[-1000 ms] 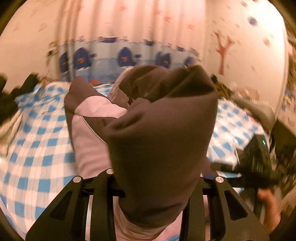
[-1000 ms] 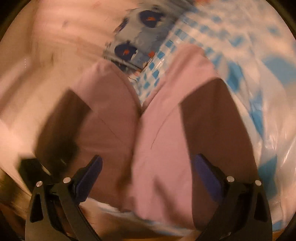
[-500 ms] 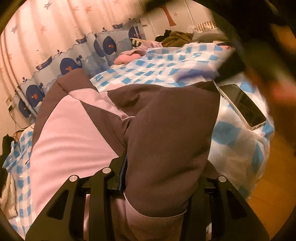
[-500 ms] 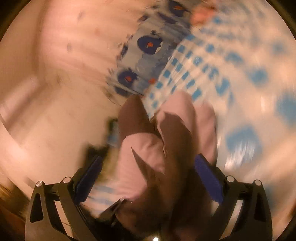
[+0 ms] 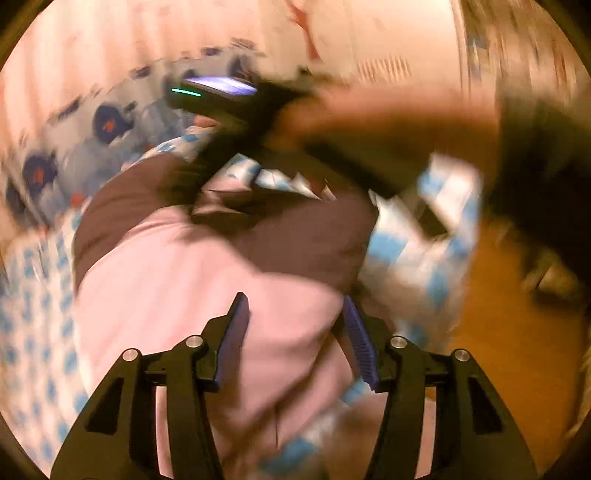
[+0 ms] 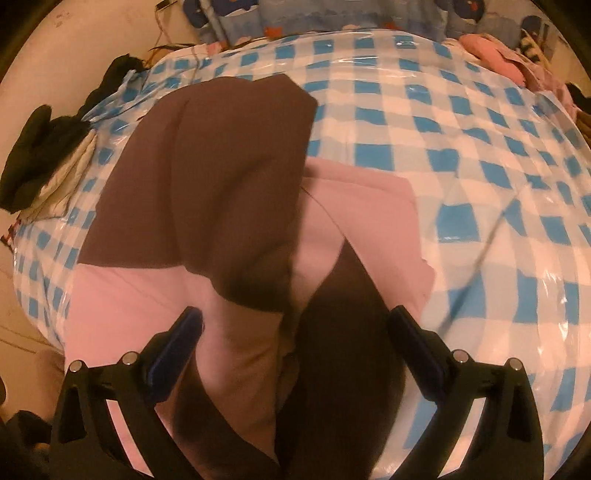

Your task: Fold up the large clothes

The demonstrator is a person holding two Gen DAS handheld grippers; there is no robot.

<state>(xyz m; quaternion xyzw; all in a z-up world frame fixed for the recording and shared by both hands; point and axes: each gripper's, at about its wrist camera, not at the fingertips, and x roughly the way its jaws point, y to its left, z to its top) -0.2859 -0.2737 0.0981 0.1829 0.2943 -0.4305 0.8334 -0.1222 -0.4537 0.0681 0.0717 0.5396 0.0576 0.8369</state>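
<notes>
A pink and brown garment (image 6: 236,192) lies folded on a bed with a blue-and-white checked plastic cover (image 6: 461,122). In the right wrist view my right gripper (image 6: 295,332) is open just above the garment's near end, with its jaws wide on either side of the cloth. In the blurred left wrist view my left gripper (image 5: 295,332) is open over the pink part of the garment (image 5: 192,280), with cloth between its jaws. The right gripper's body (image 5: 221,96) and the hand holding it cross the top of that view.
Dark and pale clothes (image 6: 40,147) lie piled at the bed's left edge, pink clothes (image 6: 495,59) at the far right. A whale-print curtain (image 6: 332,14) hangs behind the bed. Wooden floor (image 5: 509,332) lies beside the bed.
My left gripper was shut on the brown sleeve and has opened, leaving it on the garment. The right gripper has swung over the bed and looks down on the laid garment.
</notes>
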